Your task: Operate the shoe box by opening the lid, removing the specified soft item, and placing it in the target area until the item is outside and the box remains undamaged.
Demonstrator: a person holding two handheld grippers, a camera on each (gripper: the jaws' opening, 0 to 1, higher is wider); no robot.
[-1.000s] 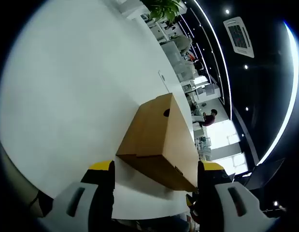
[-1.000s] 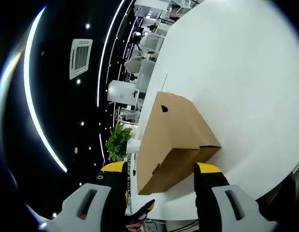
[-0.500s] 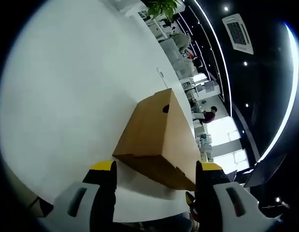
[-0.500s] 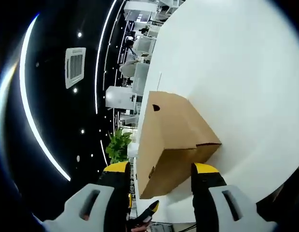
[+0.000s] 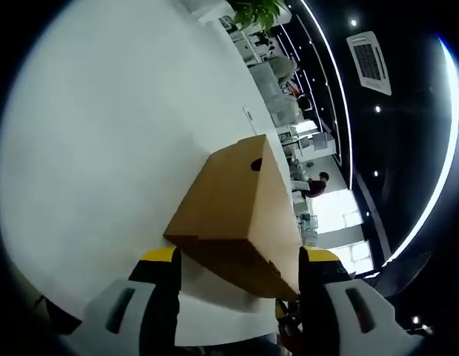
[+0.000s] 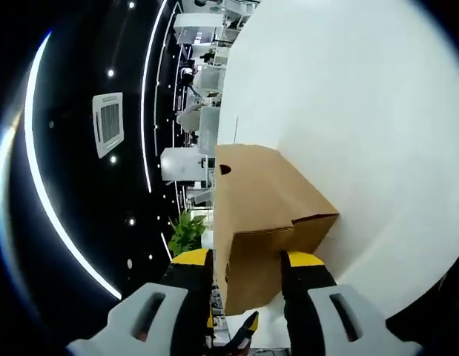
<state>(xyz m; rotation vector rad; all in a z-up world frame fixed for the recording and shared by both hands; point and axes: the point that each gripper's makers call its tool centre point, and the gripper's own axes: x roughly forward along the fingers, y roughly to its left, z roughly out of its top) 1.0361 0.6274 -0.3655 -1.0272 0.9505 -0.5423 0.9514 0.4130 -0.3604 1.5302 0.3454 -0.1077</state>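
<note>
A closed brown cardboard shoe box (image 5: 236, 211) lies on the white table (image 5: 103, 148), with a small round hole in its far end. In the left gripper view, my left gripper (image 5: 240, 259) is open, its yellow-tipped jaws standing either side of the box's near end. In the right gripper view, the same box (image 6: 262, 211) reaches down between the jaws of my right gripper (image 6: 248, 261). That gripper is open, and its fingertips (image 6: 302, 261) sit close beside the box's near corner. The lid is down, so whatever is inside is hidden.
The round white table (image 6: 362, 111) stretches wide beyond the box. Its near edge runs just under both grippers. Past the table are office desks, a potted plant (image 5: 253, 11) and a seated person (image 5: 316, 182) far off.
Both views have closed in on the box, which now reaches down between the jaws. The right gripper's jaws stand a little narrower than before. The box has not moved.
</note>
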